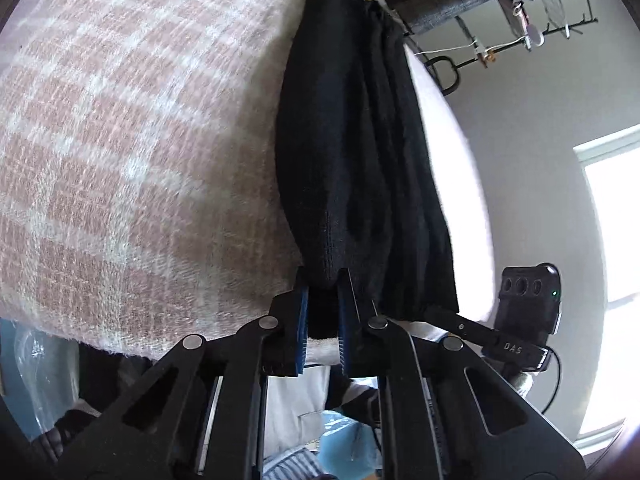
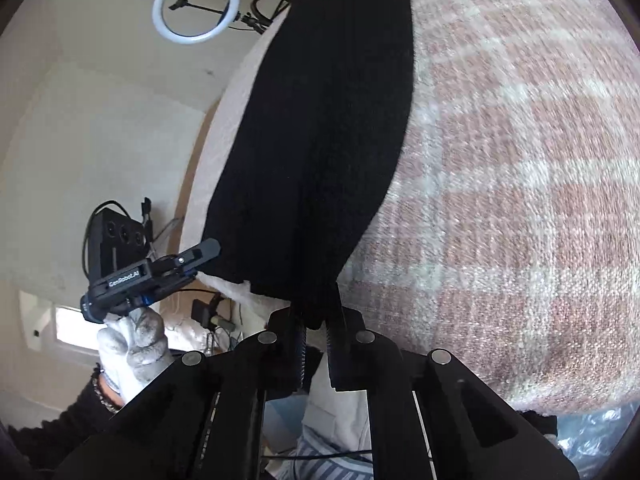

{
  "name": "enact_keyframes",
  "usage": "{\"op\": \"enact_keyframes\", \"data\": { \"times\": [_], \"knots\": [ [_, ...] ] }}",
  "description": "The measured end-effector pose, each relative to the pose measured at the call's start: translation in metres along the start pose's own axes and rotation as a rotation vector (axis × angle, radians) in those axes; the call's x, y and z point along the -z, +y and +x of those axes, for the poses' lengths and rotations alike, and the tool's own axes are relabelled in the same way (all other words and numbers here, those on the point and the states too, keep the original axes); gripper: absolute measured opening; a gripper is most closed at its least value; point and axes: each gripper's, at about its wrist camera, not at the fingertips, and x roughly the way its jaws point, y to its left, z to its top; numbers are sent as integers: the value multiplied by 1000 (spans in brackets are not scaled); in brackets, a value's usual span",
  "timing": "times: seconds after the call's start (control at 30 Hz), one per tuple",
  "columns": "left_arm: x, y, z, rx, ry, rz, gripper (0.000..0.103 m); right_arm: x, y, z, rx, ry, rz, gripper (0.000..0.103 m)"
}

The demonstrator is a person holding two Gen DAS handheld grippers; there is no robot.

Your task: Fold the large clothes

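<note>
Left wrist view, far left: the pink-and-white checked blanket (image 1: 132, 152) fills that side, a broad woven surface. Just right of it lies the black garment (image 1: 352, 152), a long dark strip running from the top of the frame down to the near edge of the blanket, its right portion gathered into lengthwise folds. At the garment's near end the left gripper (image 1: 323, 312) is closed on the fabric, a bunched hem pinched between the blue-padded fingers (image 1: 301, 320). Right of the garment, the other gripper's black tip reaches its near corner, and past it a bright window (image 1: 616, 232) glows on the white wall.

Right wrist view now, from the left: a ring light (image 2: 197, 6) hangs high against the wall, well away from the garment. Below it a gloved hand (image 2: 134, 344) holds the left gripper, whose tip touches the garment's near left corner. The garment itself stretches away up the middle. The right gripper (image 2: 316, 320) is clamped on its near hem, cloth squeezed between the jaws. Right of the garment, the checked blanket spreads out to the frame's edge.
</note>
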Motion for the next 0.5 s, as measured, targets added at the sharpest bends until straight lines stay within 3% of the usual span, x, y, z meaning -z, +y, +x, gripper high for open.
{"op": "enact_keyframes", "data": {
  "times": [0.27, 0.5],
  "knots": [
    [-34, -22, -19, 54, -26, 3, 10, -36, 8, -31, -68, -88, 6, 7],
    [-94, -54, -12, 33, -74, 42, 10, -91, 16, -40, -13, -150, -35, 7]
  ]
}}
